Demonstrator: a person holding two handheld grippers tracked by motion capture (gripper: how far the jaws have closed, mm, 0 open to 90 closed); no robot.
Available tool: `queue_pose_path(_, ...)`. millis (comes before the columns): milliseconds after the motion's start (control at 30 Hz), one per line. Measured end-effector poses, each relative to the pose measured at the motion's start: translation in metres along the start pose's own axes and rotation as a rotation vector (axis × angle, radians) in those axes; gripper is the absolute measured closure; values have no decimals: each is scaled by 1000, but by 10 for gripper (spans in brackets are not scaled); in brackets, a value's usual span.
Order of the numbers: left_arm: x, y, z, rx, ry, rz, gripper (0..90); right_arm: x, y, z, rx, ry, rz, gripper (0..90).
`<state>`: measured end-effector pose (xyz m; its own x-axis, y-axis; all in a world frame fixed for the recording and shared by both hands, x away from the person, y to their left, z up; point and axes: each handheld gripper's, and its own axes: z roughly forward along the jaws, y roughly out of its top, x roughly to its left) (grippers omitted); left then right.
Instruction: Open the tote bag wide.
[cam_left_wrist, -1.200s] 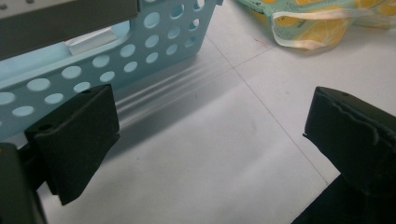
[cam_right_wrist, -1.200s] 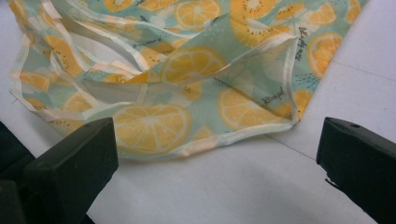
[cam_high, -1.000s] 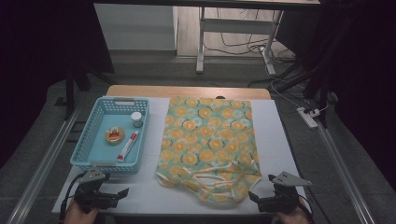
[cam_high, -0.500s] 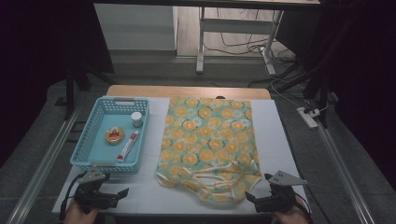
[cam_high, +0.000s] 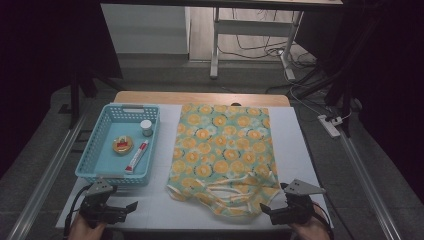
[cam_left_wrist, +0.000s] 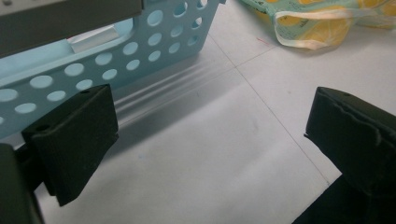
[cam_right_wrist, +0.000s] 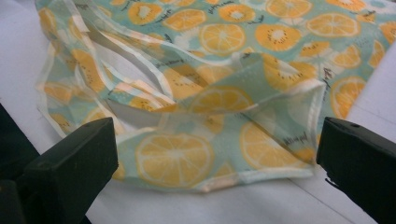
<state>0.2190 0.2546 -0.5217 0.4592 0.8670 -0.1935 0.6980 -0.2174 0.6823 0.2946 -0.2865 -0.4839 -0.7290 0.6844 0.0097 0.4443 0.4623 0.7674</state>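
Our right gripper has its jaws spread wide with nothing between them, its tip aimed at the near hem of the fruit-print garment, which lies flat mid-table, the rumpled strap end at 6 o'clock, the straight edge at 12. Our left gripper is also spread and empty, resting over bare white table cover just below the blue basket, which sits at 9 o'clock from the garment. Risks as we judge them: the hem is layered and curled, so a bite could catch one layer only and the cloth would unfold unevenly; closing too low could pinch the table cover along with it; the left gripper sits close to the basket wall and could knock it when it moves in. The right gripper view shows the folded-over hem and strap loops in detail, which from the high view read as one rumpled edge. The left gripper view shows the basket's perforated wall close up. The high view alone gives the basket contents: a small jar, a round item and a tube.
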Motion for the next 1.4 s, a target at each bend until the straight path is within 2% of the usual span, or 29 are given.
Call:
queue_pose_path(100,0,0,0,5,-2,0,25,1,4,2,-1,17,9,0)
queue_pose_path(200,0,1,1,11,-3,3,24,1,7,5,2,58,24,0)
queue_pose_path(400,0,1,1,11,-2,1,23,4,16,12,-1,75,-5,0)
queue_pose_path(767,0,1,2,17,-2,5,23,16,30,35,64,108,-68,0)
queue_pose_path(967,0,1,2,17,-2,3,23,20,36,46,77,131,-86,0)
queue_pose_path(1000,0,1,2,17,-2,3,23,23,39,49,82,139,-104,0)
queue_pose_path(1133,0,1,2,19,-1,4,23,28,42,55,91,158,-123,0)
queue_pose_path(1167,0,1,2,18,-1,3,22,32,45,60,98,178,-136,0)
queue_pose_path(1400,0,1,2,18,-2,1,20,41,52,76,123,240,-158,0)
